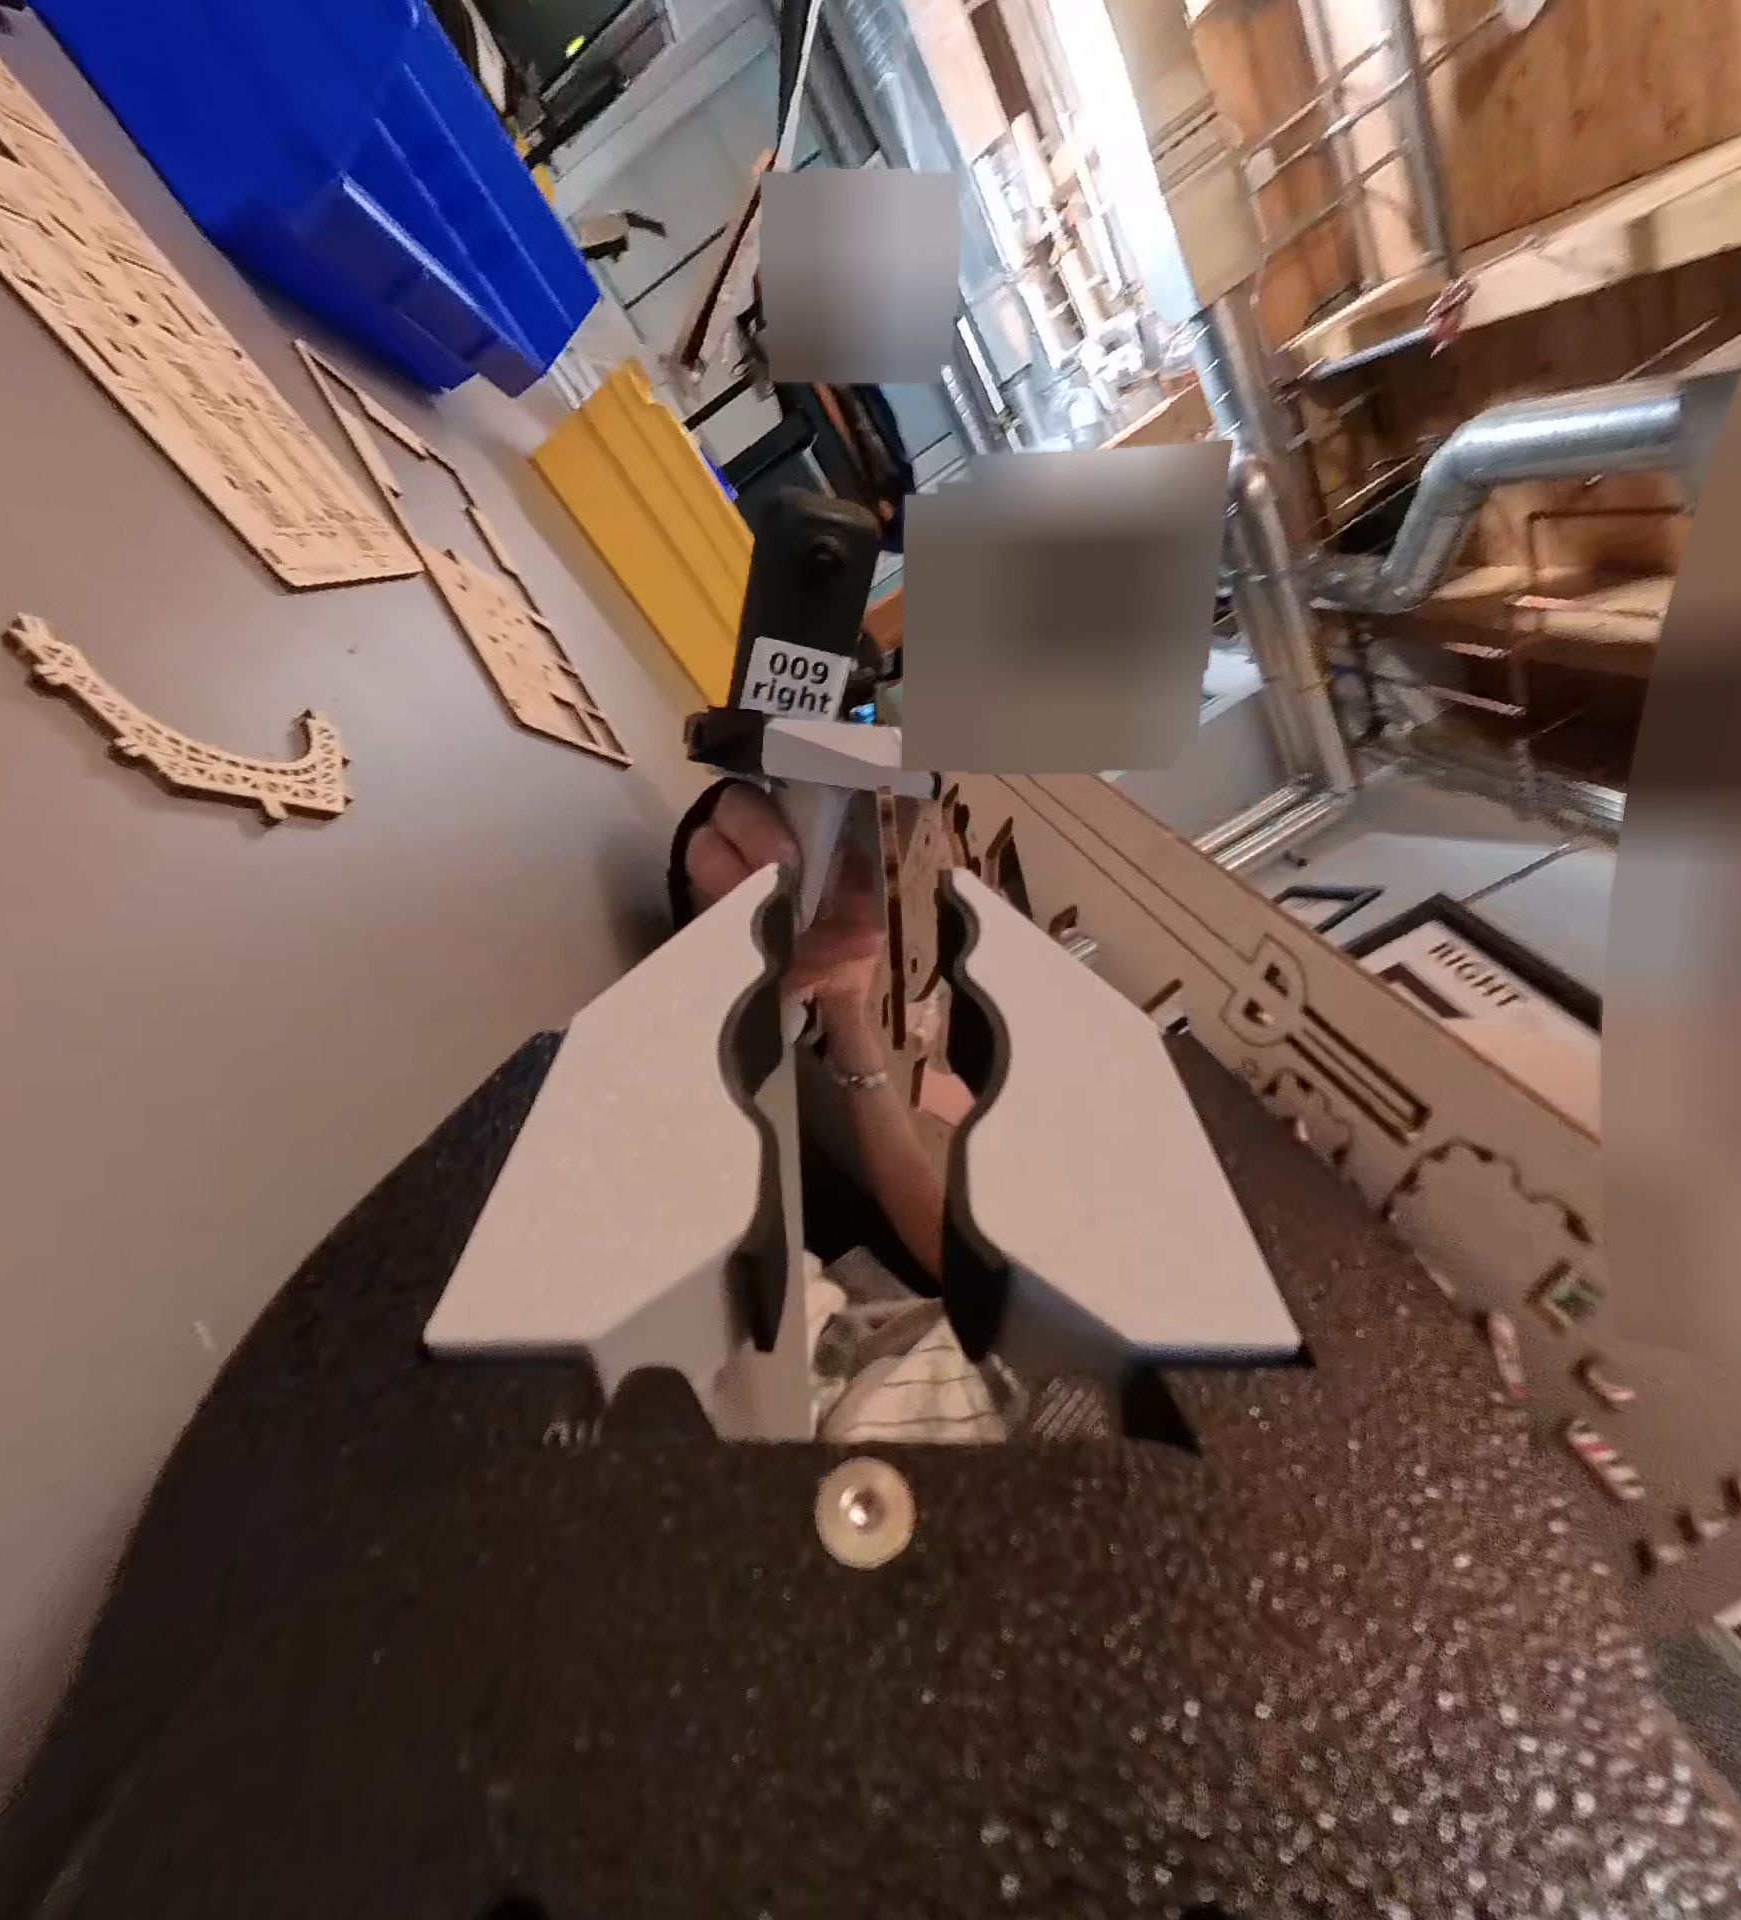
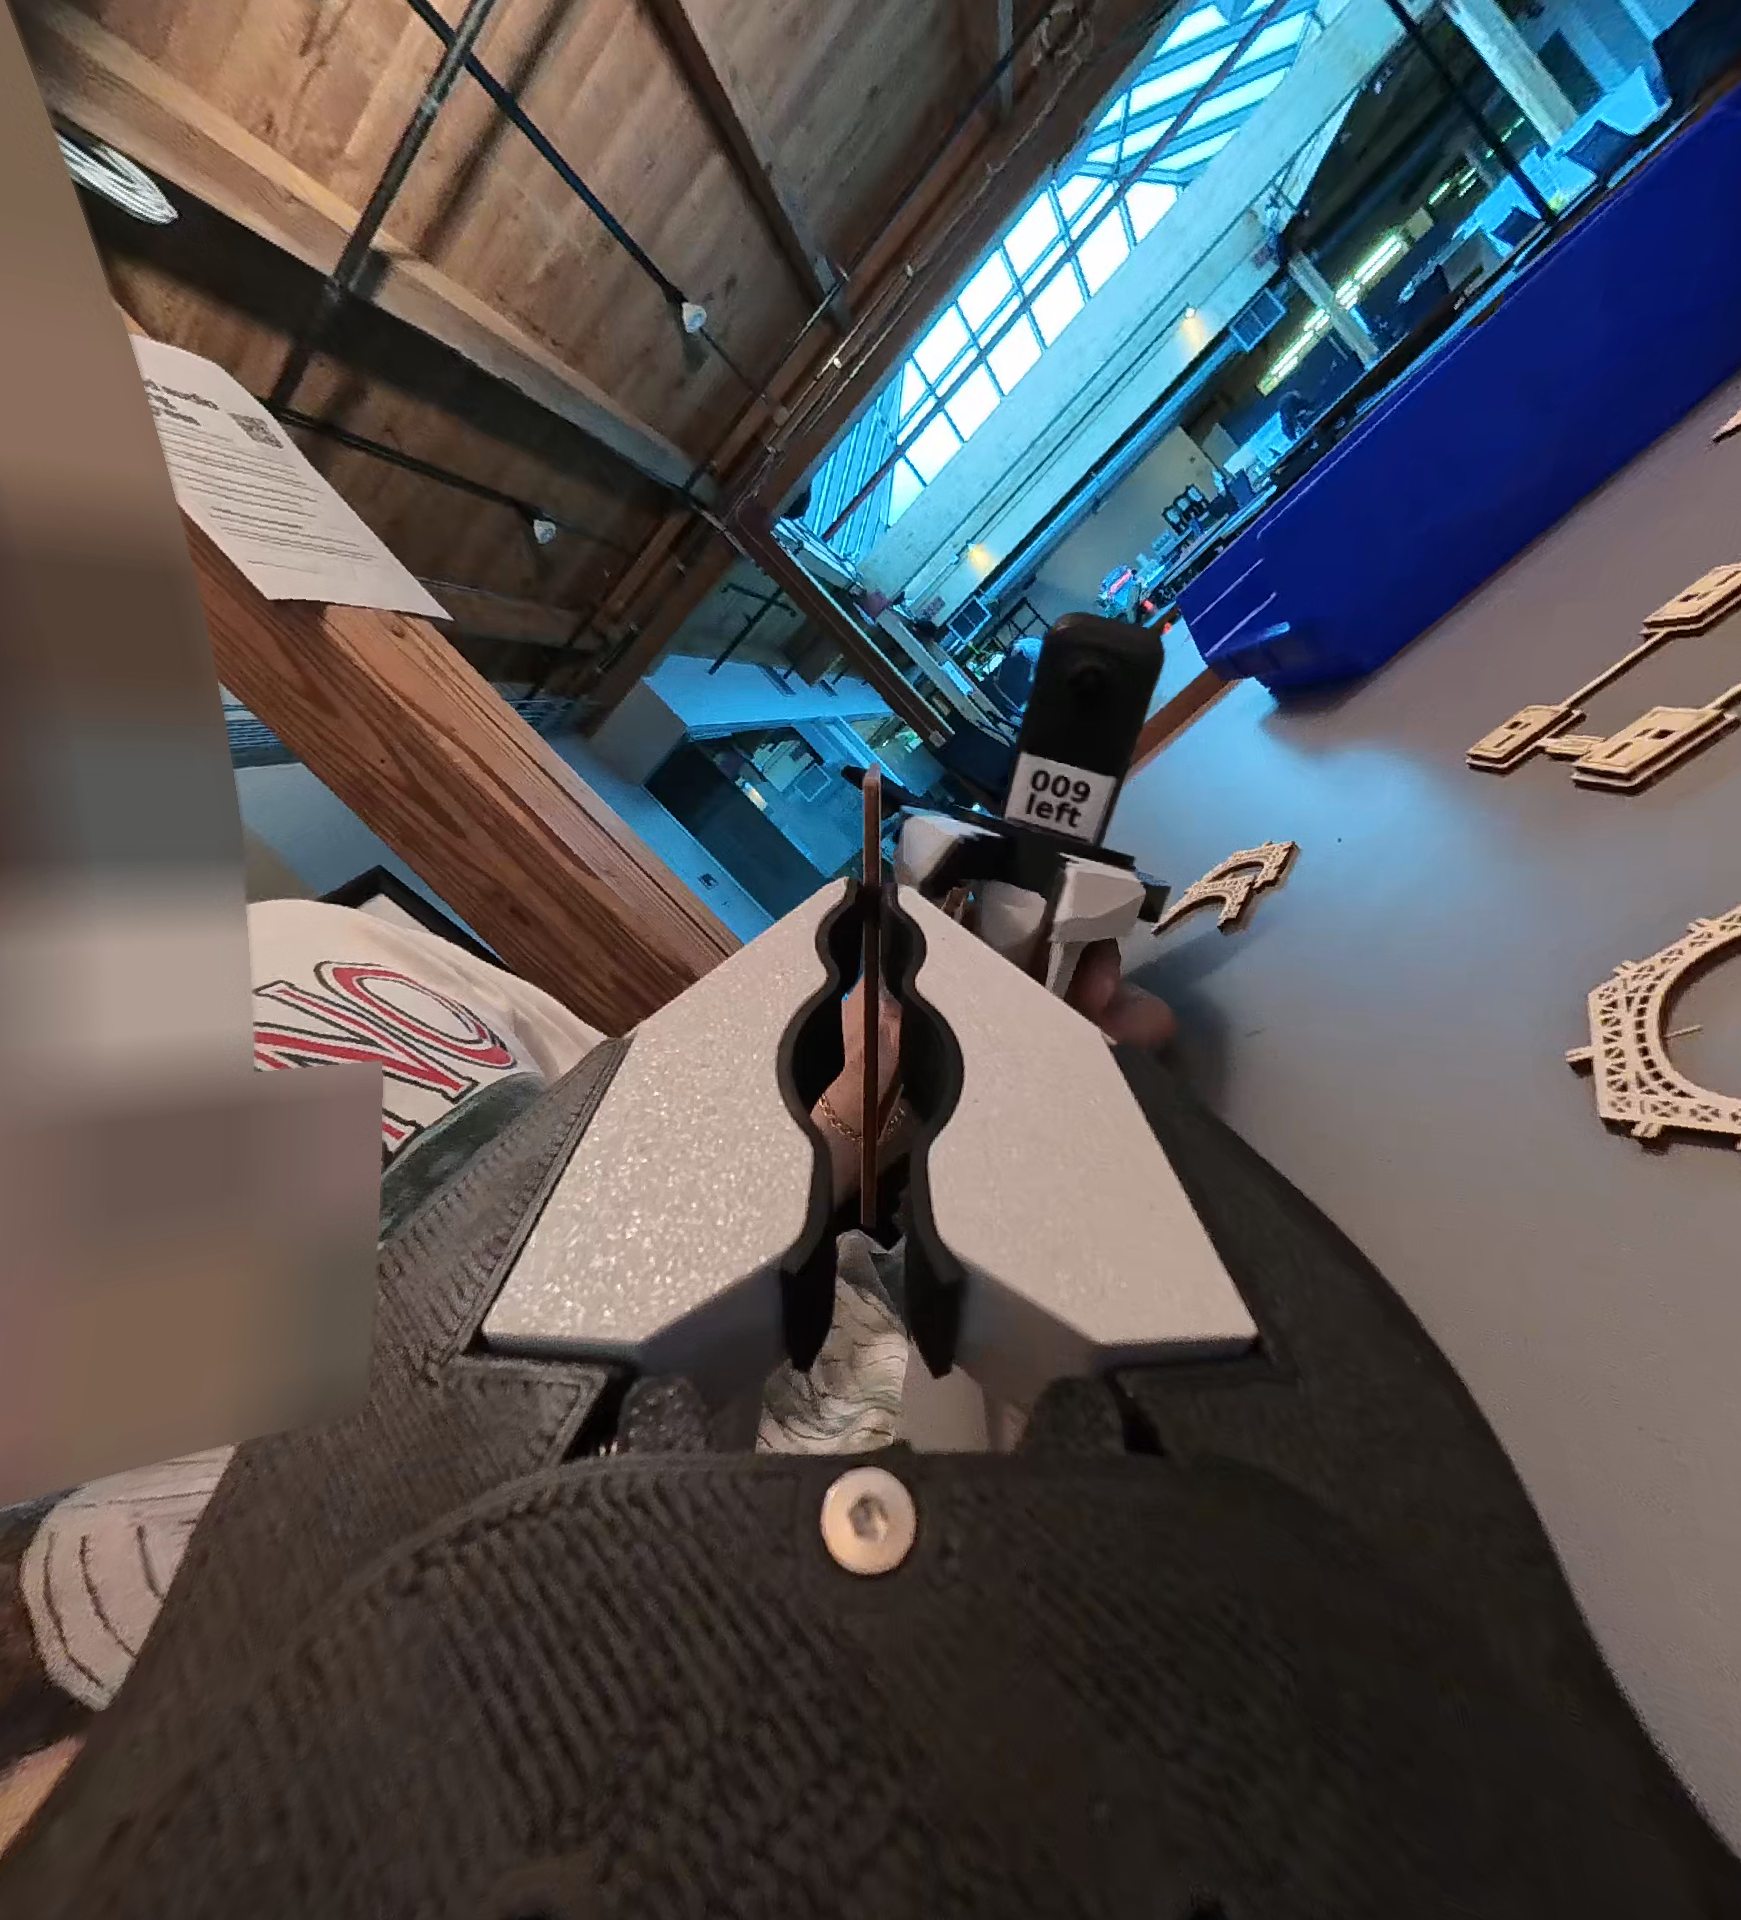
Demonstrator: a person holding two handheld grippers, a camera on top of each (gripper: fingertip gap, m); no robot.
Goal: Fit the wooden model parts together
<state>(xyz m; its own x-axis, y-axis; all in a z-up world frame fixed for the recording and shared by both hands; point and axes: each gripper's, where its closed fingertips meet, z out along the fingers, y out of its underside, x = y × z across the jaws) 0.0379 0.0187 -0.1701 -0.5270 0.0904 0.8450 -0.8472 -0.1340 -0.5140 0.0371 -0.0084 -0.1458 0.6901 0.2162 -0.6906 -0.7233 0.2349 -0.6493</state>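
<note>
My right gripper [image 2: 874, 899] is shut on a thin wooden sheet [image 2: 872, 987], seen edge-on between its fingers and held up off the grey table [image 2: 1468, 1299]. In the left wrist view the same sheet [image 1: 1261, 997] shows as a long panel with cut-outs, running to the lower right from the right gripper [image 1: 819, 774]. My left gripper [image 1: 866, 883] faces it with its fingers apart, and the sheet's end shows through the gap. The left gripper [image 2: 1022, 883] also shows in the right wrist view, just beyond the sheet, open.
Loose parts lie on the table: a curved lattice piece [image 1: 180, 727], flat cut-out sheets [image 1: 118, 312], an arch piece [image 2: 1697, 1039], a square frame piece [image 2: 1655, 686]. A blue bin [image 1: 326, 156] and a yellow bin [image 1: 648, 520] stand at the table's far edge. Some 4 centimetres of space lies between my two pairs of fingers.
</note>
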